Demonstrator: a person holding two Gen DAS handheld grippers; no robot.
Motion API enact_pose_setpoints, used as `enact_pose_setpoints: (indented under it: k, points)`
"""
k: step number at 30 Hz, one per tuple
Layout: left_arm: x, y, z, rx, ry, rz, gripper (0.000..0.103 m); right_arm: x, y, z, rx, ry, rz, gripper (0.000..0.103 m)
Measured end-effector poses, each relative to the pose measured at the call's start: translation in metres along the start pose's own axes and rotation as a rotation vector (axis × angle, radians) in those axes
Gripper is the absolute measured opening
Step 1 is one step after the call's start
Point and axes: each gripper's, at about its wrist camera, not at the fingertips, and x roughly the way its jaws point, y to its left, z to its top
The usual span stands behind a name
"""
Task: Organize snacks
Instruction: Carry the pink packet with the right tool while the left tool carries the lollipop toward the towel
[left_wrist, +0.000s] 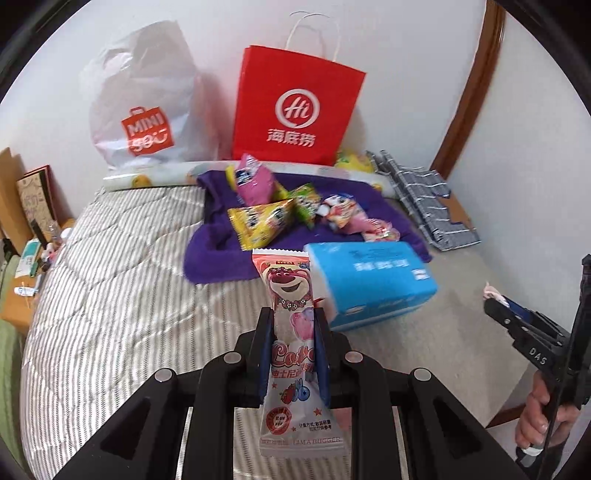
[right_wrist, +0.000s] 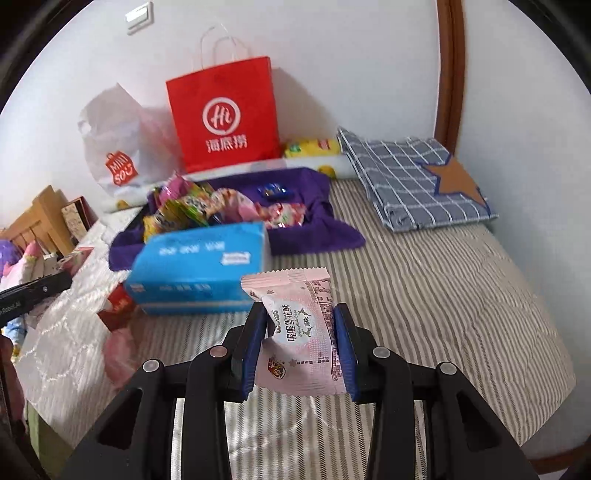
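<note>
My left gripper (left_wrist: 293, 319) is shut on a long pink-and-white snack packet with a pink bear (left_wrist: 291, 325), held above the striped bed. My right gripper (right_wrist: 300, 315) is shut on a small pink snack packet (right_wrist: 299, 328); in the left wrist view this same gripper (left_wrist: 493, 301) shows at the far right with a hand under it. Further back, a heap of snack packets (left_wrist: 280, 210) lies on a purple cloth (left_wrist: 218, 254), with the same heap (right_wrist: 207, 208) in the right wrist view. The left gripper's tip (right_wrist: 37, 286) pokes in at the left edge.
A blue tissue pack (left_wrist: 369, 280) lies in front of the cloth. A red paper bag (left_wrist: 295, 107) and a white plastic bag (left_wrist: 144, 110) stand against the wall. Folded plaid fabric (right_wrist: 410, 181) lies at the right. A wooden shelf with clutter (left_wrist: 26, 214) borders the bed's left.
</note>
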Motion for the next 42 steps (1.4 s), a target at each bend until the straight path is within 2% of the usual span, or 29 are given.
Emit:
enact_pose_setpoints:
  k: [13, 27, 42]
  points:
    - [-0.001, -0.027, 0.040, 0.020, -0.035, -0.058, 0.019, -0.011, 0.019, 0.049, -0.010, -0.070, 0.035, 0.037]
    - [0.014, -0.035, 0.090, 0.039, -0.069, -0.042, 0.019, 0.011, 0.033, 0.100, -0.031, -0.113, 0.065, 0.037]
    - [0.033, -0.031, 0.125, 0.036, -0.084, -0.027, 0.019, 0.033, 0.045, 0.145, -0.068, -0.130, 0.070, 0.037]
